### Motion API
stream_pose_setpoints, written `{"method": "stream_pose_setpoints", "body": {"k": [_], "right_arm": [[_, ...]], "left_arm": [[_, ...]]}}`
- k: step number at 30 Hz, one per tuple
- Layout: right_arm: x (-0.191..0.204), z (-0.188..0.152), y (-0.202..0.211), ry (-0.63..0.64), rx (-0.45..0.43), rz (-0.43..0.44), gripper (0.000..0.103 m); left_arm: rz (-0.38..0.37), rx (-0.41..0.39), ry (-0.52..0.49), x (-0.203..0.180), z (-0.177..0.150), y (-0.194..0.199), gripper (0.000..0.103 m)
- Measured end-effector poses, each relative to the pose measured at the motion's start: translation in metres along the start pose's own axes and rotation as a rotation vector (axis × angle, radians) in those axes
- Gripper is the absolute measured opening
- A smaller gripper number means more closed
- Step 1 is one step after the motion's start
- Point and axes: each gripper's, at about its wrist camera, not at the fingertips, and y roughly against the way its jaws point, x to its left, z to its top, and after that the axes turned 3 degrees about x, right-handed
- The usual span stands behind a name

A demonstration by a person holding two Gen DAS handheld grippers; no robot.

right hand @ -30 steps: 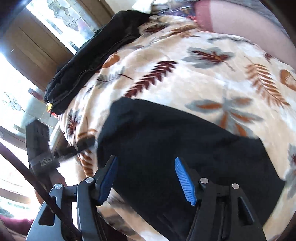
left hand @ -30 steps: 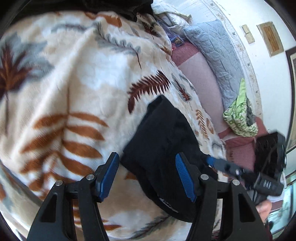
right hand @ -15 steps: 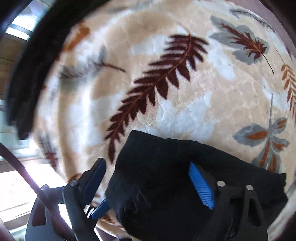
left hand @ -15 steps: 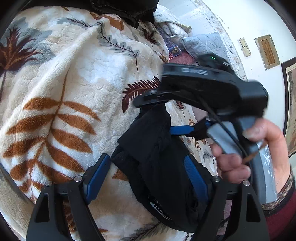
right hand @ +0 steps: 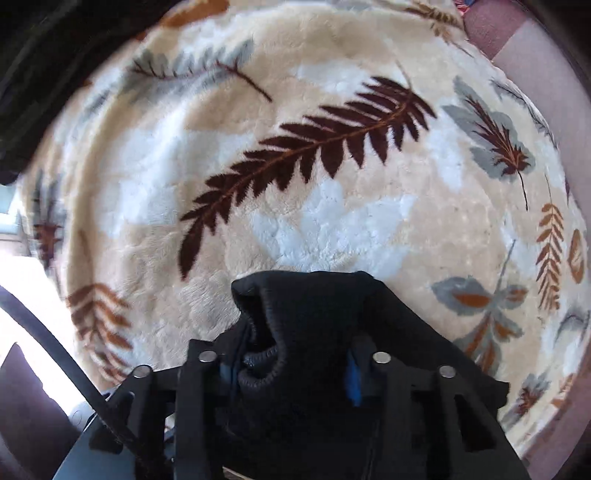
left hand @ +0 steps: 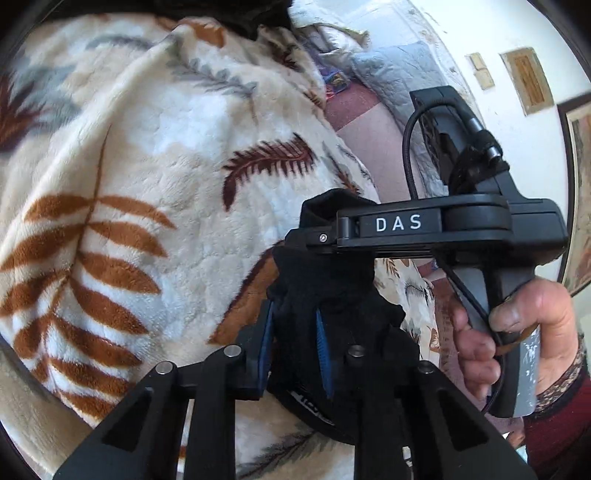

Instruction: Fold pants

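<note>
Nearest the left wrist lens: left tongs (left hand: 293, 350), blue pads drawn narrow, pinching a bunched fold of the black pants (left hand: 332, 295). Cloth gathers between the pads and rises forward from them.

Nearest the right wrist lens: right tongs (right hand: 288, 373), also drawn in, clamped on a rolled, ribbed hem or waistband edge of the pants (right hand: 314, 314). Which edge, cannot tell.

Just ahead of the left tongs, the right tool's black body marked "DAS" crosses the view, its tip touching the same bundle; the person's right hand (left hand: 517, 332) grips its handle. The two grips sit close together on one end of the garment, right a little further forward. The rest of the pants trails down and back toward the person, so the long axis appears to run from the tongs back toward the holder.

Judgement: the next move likely carries this held end forward over the blanket to lay it down.

Material: pants soft, matte, knit-like, limp. Beneath, a plush cream blanket (right hand: 332, 221) with brown and grey leaf prints covers the bed. Further off: a dark garment heap (left hand: 240, 11), grey quilted pillow (left hand: 391, 74), white wall.
</note>
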Motion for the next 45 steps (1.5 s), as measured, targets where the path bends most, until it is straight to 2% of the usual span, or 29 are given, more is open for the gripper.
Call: {"method": "stream_pose_setpoints", "body": {"k": [5, 11, 16, 20, 22, 24, 27, 30, 33, 35, 37, 40, 41, 44, 45], "right_arm": [[-0.024, -0.035, 0.032, -0.052, -0.115, 0.129, 0.038], [-0.07, -0.093, 0.074, -0.129, -0.275, 0.301, 0.037], [-0.115, -0.139, 0.09, -0.221, -0.403, 0.419, 0.037], [-0.174, -0.195, 0.085, -0.335, -0.484, 0.518, 0.037], [-0.195, -0.219, 0.074, -0.386, -0.511, 0.529, 0.037], [-0.216, -0.237, 0.059, -0.425, -0.526, 0.511, 0.044], [-0.248, -0.257, 0.037, -0.561, -0.504, 0.339, 0.054], [-0.273, -0.282, 0.036, -0.661, -0.551, 0.351, 0.055], [-0.272, -0.301, 0.063, -0.677, -0.668, 0.323, 0.055], [-0.259, -0.303, 0.081, -0.623, -0.731, 0.401, 0.055], [-0.237, -0.297, 0.093, -0.528, -0.751, 0.502, 0.055], [-0.203, -0.283, 0.087, -0.417, -0.705, 0.612, 0.055], [-0.193, -0.278, 0.076, -0.402, -0.666, 0.643, 0.055], [-0.184, -0.271, 0.038, -0.443, -0.552, 0.62, 0.052], [-0.184, -0.273, 0.027, -0.469, -0.517, 0.6, 0.047]], "left_arm": [[-0.01, -0.003, -0.07, -0.029, -0.007, 0.01, 0.021], [-0.033, 0.024, -0.2, -0.089, -0.021, 0.011, 0.021], [-0.055, 0.089, -0.356, -0.153, -0.044, -0.009, 0.021], [-0.076, 0.171, -0.431, -0.188, -0.069, -0.034, 0.022], [-0.089, 0.212, -0.453, -0.194, -0.081, -0.037, 0.022], [-0.084, 0.238, -0.471, -0.196, -0.09, -0.04, 0.027], [-0.082, 0.242, -0.444, -0.187, -0.091, -0.035, 0.039], [-0.069, 0.23, -0.386, -0.172, -0.082, -0.03, 0.041], [-0.016, 0.214, -0.339, -0.159, -0.074, -0.032, 0.041], [0.01, 0.22, -0.305, -0.15, -0.07, -0.037, 0.041], [0.032, 0.224, -0.284, -0.146, -0.068, -0.04, 0.041], [0.057, 0.222, -0.276, -0.142, -0.068, -0.04, 0.041], [0.069, 0.216, -0.276, -0.142, -0.067, -0.04, 0.041], [0.122, 0.206, -0.293, -0.139, -0.069, -0.046, 0.041], [0.147, 0.239, -0.314, -0.138, -0.074, -0.055, 0.041]]}}
